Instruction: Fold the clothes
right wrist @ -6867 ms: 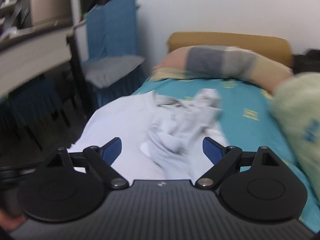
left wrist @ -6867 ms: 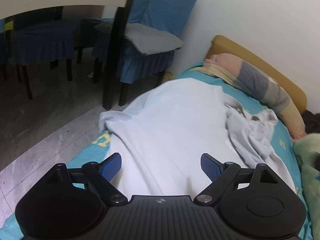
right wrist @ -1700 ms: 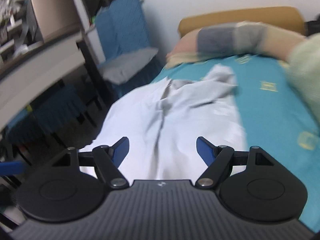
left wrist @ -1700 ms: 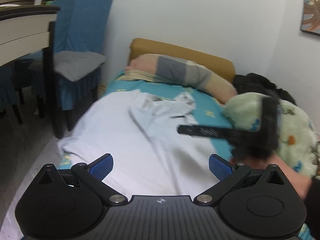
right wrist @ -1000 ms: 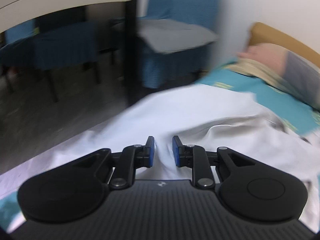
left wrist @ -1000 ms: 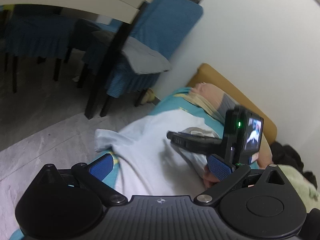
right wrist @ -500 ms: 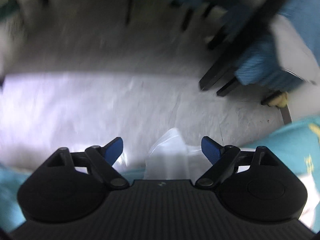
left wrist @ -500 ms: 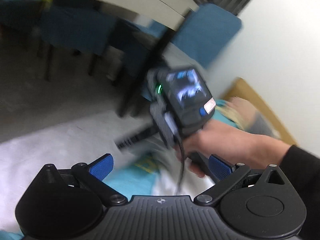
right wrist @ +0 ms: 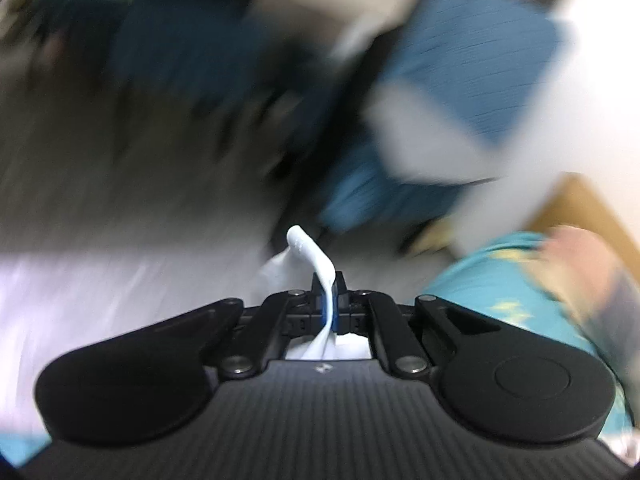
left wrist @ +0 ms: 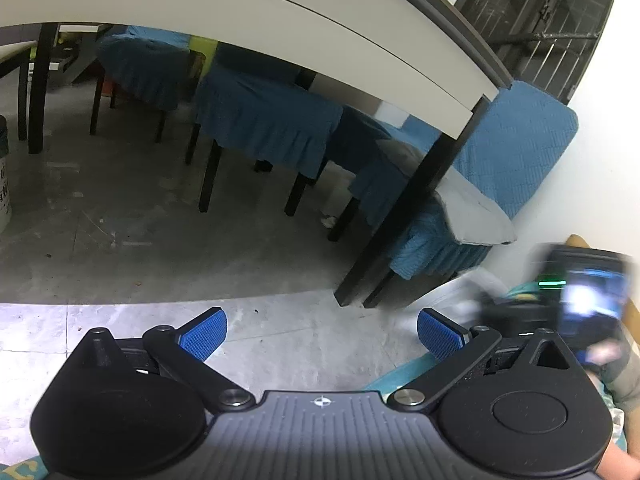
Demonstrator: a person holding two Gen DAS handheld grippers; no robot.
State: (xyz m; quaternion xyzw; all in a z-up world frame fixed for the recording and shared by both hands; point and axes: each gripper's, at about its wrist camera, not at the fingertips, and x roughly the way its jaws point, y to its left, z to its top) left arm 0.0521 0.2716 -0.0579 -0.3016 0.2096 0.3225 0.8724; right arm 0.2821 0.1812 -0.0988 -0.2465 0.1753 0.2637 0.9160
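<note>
My right gripper is shut on an edge of the white garment; a strip of cloth sticks up between its blue pads and more hangs below the jaws. The view is blurred by motion. My left gripper is open and empty, with blue pads wide apart, pointing over the bed's edge at the floor. The other gripper with its lit camera screen shows blurred at the right of the left wrist view. A little white cloth shows beside it.
A white table on a black leg stands over blue-covered chairs. A blue chair with a grey cushion is by the wall. The teal bedsheet and a striped pillow lie at right. Grey tiled floor lies below.
My right gripper has shut on the white garment's edge, having been open half a second ago, and is moving fast. My left gripper has swung further toward the floor and table, still open.
</note>
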